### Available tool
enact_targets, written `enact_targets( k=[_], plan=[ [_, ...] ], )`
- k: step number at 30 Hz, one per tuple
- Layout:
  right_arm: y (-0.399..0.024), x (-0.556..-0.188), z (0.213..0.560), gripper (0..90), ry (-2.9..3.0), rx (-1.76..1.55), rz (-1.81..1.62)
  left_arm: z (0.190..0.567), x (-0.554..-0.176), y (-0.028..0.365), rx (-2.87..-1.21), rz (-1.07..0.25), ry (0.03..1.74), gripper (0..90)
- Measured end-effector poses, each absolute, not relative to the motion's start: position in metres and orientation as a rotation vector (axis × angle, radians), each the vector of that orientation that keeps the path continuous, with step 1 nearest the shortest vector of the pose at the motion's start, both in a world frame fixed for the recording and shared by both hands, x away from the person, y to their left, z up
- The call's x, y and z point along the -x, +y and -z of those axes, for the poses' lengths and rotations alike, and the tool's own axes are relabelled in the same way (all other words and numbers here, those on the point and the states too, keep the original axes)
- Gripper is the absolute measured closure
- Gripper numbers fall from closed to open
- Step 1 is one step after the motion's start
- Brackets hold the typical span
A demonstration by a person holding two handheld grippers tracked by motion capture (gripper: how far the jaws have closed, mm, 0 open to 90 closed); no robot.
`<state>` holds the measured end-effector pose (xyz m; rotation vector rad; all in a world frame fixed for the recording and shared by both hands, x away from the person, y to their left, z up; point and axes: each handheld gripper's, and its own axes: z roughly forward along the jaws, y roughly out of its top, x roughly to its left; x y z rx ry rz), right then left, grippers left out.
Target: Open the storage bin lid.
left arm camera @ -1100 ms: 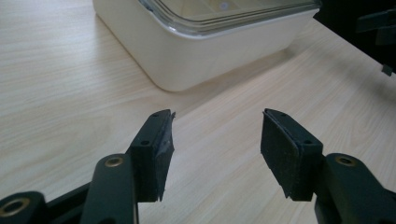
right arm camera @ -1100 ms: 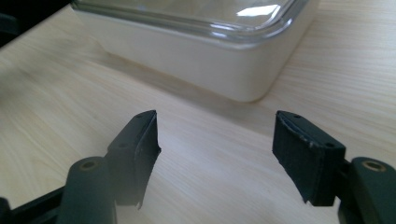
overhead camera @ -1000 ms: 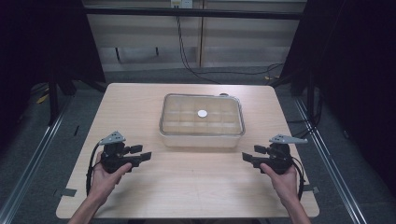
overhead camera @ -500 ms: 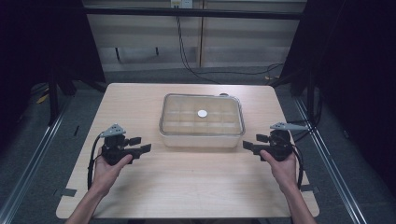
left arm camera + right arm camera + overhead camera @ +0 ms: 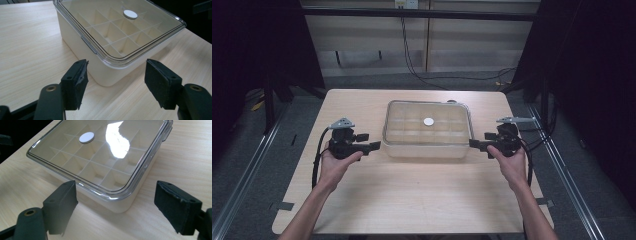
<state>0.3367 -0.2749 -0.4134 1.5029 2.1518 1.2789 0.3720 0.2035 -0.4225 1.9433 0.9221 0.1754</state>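
Flanking the lidded compartment box (image 5: 427,129) at frame centre, your left gripper (image 5: 368,146) and right gripper (image 5: 477,144) are empty, jaws just opening; uneven pinches could skew it.

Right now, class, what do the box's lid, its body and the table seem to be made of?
Lid: clear glossy plastic, probably; the dividers show through and it reflects glare.
Box body: opaque cream plastic, smooth and matte, by its look.
Table: pale wood or wood-look laminate; fine grain lines, low sheen.

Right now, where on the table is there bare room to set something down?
The table is bare in front of the box, between the forearms, and behind it to the far edge. It is tight beside the box, where the left tool and right tool sit close.
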Motion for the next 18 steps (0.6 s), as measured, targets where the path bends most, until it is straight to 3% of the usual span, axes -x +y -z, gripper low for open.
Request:
enact_targets(
  k=[8,11,18],
  plan=[
    [-0.274,-0.356,0.411,18.5,2.164,-1.496,-1.266,0.419,-0.392,0.196,-1.944,-0.157,0.932,28.1],
    [-0.272,-0.361,0.408,18.6,2.158,-1.498,-1.282,0.415,-0.398,0.191,-1.953,-0.169,0.935,21.4],
    [-0.266,-0.372,0.404,22.0,2.161,-1.490,-1.261,0.408,-0.411,0.185,-1.945,-0.164,0.938,23.5]
  ],
)
